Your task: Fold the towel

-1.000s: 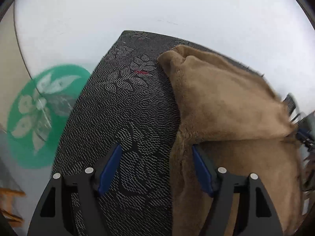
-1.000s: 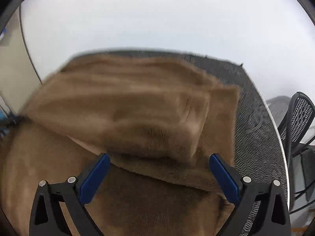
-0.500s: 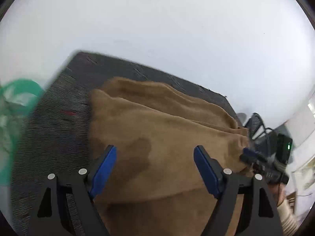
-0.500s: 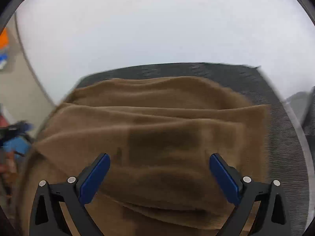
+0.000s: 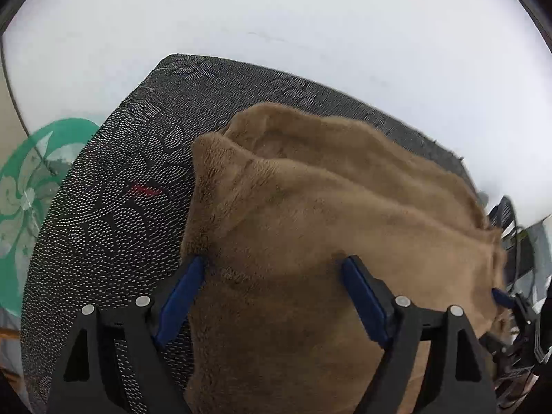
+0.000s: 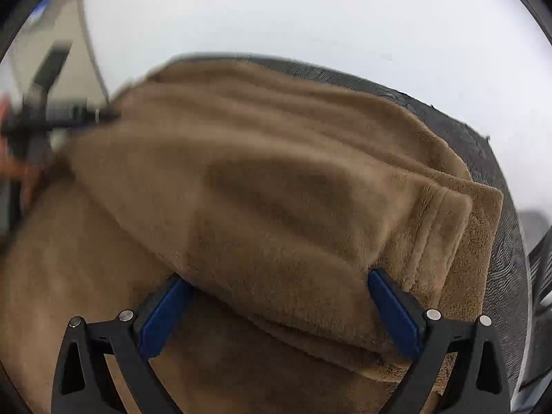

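Observation:
A brown plush towel [image 5: 327, 207] lies folded in thick layers on a dark patterned mat [image 5: 120, 207]. My left gripper [image 5: 272, 264] hovers over the towel's left part with its jaws opening; towel lies under the gap, the left pad by the towel's left edge, and nothing is pinched. In the right wrist view the top fold of the towel [image 6: 276, 179] bulges between the wide-apart pads of my right gripper [image 6: 277, 277], which is open. The right gripper's tip [image 5: 510, 303] shows at the towel's right end; the left gripper [image 6: 51, 117] is a blur at the towel's left end.
The mat [image 6: 483, 145] rests on a round white table [image 5: 310, 34]. A green disc with a white flower pattern [image 5: 31, 189] sits left of the mat. A black mesh chair [image 6: 541, 269] stands past the table's right edge.
The left gripper has swept from the bare mat at the towel's edge to over the towel, its jaws a little wider. The right gripper has dropped closer, and the top fold now bulges between its pads.

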A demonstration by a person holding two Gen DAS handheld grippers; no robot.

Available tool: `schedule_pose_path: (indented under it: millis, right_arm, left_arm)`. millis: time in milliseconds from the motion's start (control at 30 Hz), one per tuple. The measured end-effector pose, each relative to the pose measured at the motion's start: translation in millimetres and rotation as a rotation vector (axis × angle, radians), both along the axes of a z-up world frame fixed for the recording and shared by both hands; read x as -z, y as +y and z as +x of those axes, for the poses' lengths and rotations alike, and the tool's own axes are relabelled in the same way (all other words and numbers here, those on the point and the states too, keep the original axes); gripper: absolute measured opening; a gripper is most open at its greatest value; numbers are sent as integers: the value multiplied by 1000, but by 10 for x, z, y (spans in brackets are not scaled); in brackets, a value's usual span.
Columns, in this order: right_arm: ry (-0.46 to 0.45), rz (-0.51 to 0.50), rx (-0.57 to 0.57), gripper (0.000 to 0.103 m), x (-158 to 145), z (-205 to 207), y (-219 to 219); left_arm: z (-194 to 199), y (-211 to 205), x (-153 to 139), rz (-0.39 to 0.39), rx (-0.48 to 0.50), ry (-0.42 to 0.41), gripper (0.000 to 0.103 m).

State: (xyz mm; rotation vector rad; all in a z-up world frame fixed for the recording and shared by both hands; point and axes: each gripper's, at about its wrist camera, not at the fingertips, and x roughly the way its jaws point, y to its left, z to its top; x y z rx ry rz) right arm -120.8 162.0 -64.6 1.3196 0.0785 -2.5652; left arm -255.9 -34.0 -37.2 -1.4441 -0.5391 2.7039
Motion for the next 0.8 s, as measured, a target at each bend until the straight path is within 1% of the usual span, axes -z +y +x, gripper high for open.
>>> schedule_pose_path:
  millis: [67, 100, 133, 200, 267, 367, 467, 567, 667, 800]
  right_arm:
    - [34, -106, 44, 102, -134, -88, 98]
    - [39, -118, 76, 102, -162, -160, 134]
    - [33, -89, 105, 102, -138, -254, 145]
    - [0, 5, 134, 102, 13, -425, 109]
    - [-4, 49, 122, 103, 124, -457, 86]
    - [-5, 104, 97, 103, 281, -477, 55]
    - [10, 108, 95, 103, 312, -492, 10]
    - [14, 106, 95, 103, 301, -533, -7]
    - [16, 104, 95, 103, 286, -548, -11]
    - [19, 100, 97, 103, 227, -503, 32]
  left_arm:
    - [-52, 26, -55, 39, 10, 16, 87]
    - [-116, 62, -72, 44, 11, 21, 89]
    - [-170, 86, -64, 38, 12, 21, 91]
    - [-290, 110, -17, 12, 9, 9, 92]
    - [-395, 88, 68, -10, -1, -22, 92]
    - [-427, 63, 118, -31, 18, -5, 92]
    - [-429, 118, 142, -72, 52, 2, 94]
    - [-412, 180, 169, -100, 89, 14, 102]
    - [-387, 257, 195, -165, 120, 18, 102]
    - [-341, 244, 201, -164, 106, 49, 102]
